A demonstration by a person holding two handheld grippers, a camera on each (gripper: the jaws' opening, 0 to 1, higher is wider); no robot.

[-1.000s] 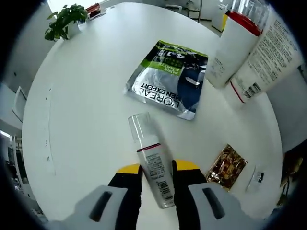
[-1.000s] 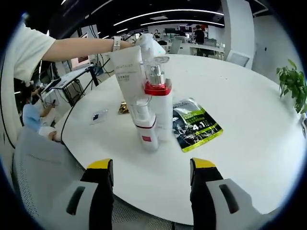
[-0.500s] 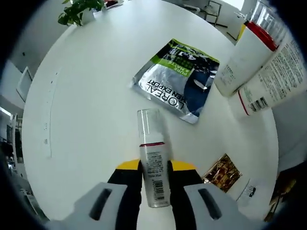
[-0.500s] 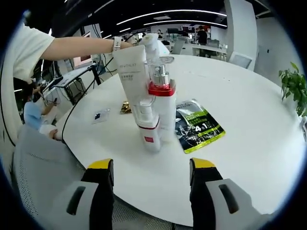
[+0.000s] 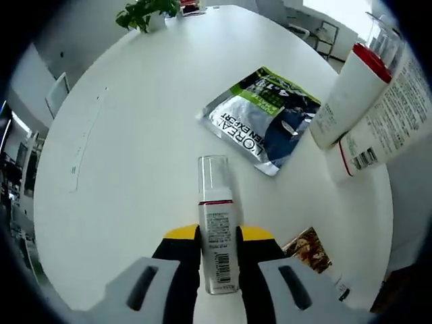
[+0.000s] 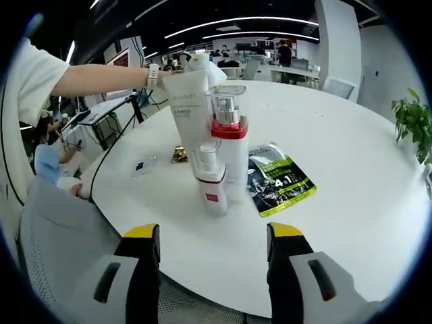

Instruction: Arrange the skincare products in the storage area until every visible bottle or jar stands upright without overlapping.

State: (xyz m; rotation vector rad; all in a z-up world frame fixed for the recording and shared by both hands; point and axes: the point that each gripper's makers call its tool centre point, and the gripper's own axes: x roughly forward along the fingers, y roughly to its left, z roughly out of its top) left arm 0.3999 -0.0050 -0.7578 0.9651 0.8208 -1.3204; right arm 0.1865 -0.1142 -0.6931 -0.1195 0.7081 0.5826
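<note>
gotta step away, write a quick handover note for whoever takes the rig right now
Left hand-held gripper: shut on the small pump bottle, which stands on the white table.
Right hand-held gripper: open, holding nothing, hanging back at the table edge.
Things: the tall red-collared pump bottle and the white tube stand upright close behind the small bottle. A sheet-mask sachet and a small gold packet lie flat on the table.
Done: the bottles and tube all stand.
Left: release the small bottle, check that nothing overlaps.
</note>
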